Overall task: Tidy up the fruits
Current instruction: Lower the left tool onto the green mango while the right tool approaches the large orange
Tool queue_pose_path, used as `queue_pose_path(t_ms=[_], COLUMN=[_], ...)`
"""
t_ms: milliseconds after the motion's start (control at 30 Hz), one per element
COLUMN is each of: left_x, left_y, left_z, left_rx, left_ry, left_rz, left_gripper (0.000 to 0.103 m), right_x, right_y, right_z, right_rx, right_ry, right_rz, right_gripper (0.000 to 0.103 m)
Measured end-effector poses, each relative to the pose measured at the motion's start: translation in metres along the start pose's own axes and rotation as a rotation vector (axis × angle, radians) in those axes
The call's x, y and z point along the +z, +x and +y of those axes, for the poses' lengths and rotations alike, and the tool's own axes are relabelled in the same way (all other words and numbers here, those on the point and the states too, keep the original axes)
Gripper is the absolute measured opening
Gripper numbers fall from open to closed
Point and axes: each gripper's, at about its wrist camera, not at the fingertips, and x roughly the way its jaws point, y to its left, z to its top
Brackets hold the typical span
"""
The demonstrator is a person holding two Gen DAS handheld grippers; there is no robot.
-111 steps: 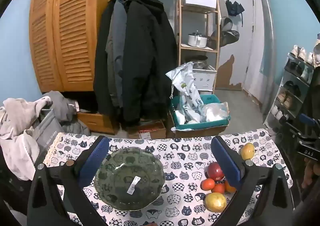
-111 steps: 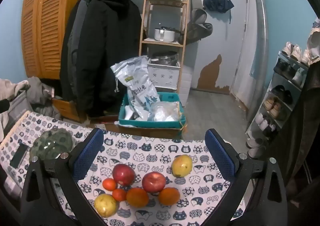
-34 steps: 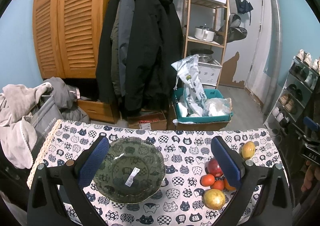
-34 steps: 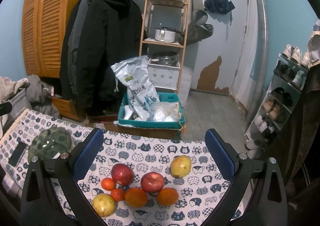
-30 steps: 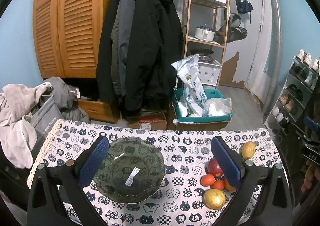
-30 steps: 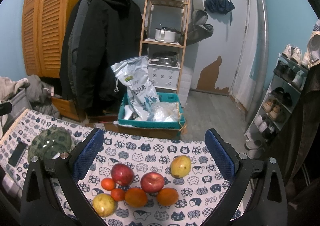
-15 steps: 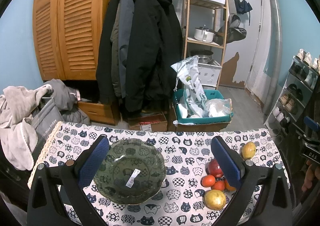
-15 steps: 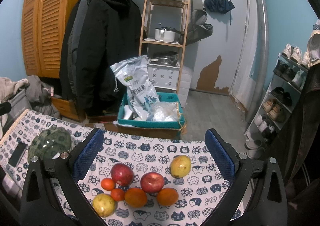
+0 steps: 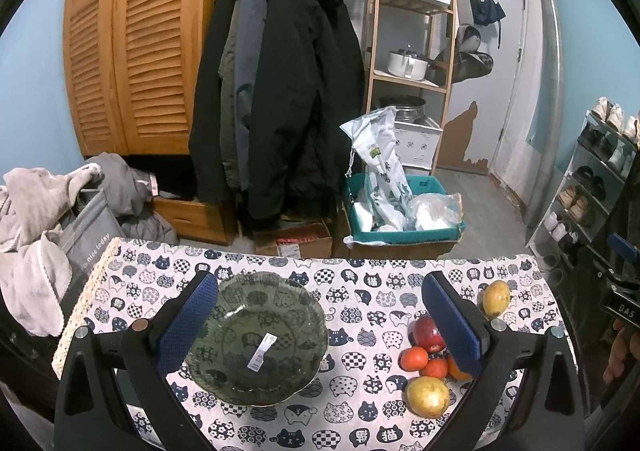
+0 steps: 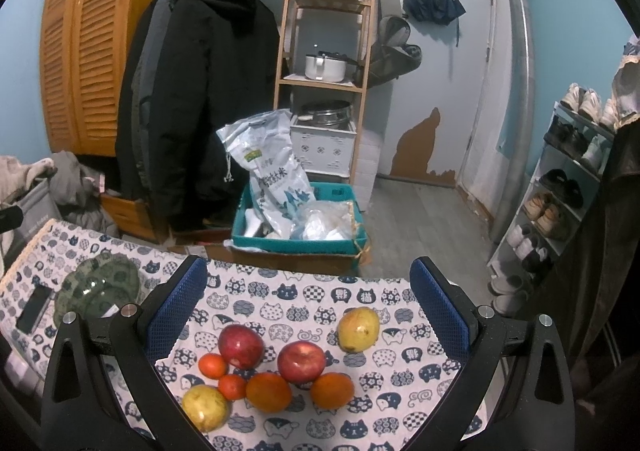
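Observation:
A green glass bowl (image 9: 258,339) with a white sticker inside sits on the cat-print tablecloth (image 9: 360,283); my left gripper (image 9: 320,323) hovers open above it, holding nothing. In the right wrist view my right gripper (image 10: 308,307) is open over a cluster of fruit: two red apples (image 10: 241,345) (image 10: 301,361), two oranges (image 10: 268,391) (image 10: 332,390), two small tangerines (image 10: 213,365) (image 10: 232,386), and yellow fruits (image 10: 358,328) (image 10: 205,407). The bowl (image 10: 98,291) lies far left there. In the left wrist view the fruit (image 9: 426,355) lies partly behind the right finger.
A dark phone (image 10: 34,309) lies on the cloth left of the bowl. Beyond the table's far edge stand a teal crate (image 10: 300,227) with bags, hanging coats (image 9: 276,99), a wooden shelf (image 10: 324,51) and a shoe rack (image 10: 568,179). A hand (image 9: 620,347) shows at the right edge.
The left wrist view has shifted slightly, so the bowl sits a little lower between the fingers. Fruit and right gripper have stayed in place.

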Motion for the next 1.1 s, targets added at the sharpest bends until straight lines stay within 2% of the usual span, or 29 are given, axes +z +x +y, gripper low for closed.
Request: queue_pose_path(t_ms=[367, 567, 767, 1100], left_x=[-0.003, -0.006, -0.017, -0.052], left_y=[0.004, 0.014, 0.039, 0.079], left_z=[-0.002, -0.007, -0.019, -0.044], left_rx=[0.001, -0.006, -0.019, -0.020], left_ry=[0.003, 0.011, 0.042, 0.093], left_rz=[0.006, 0.035, 0.118, 0.262], left_gripper=[0.103, 0.103, 0.103, 0.103], right_x=[-0.003, -0.010, -0.023, -0.052], right_y=[0.003, 0.011, 0.028, 0.052], right_z=[-0.006, -0.012, -0.017, -0.026], right_rx=[-0.004, -0.007, 0.007, -0.016], right_ry=[0.005, 0.010, 0.012, 0.005], right_rz=[0.012, 0.035, 0.119, 0.255], right_gripper=[0.099, 0.099, 0.099, 0.099])
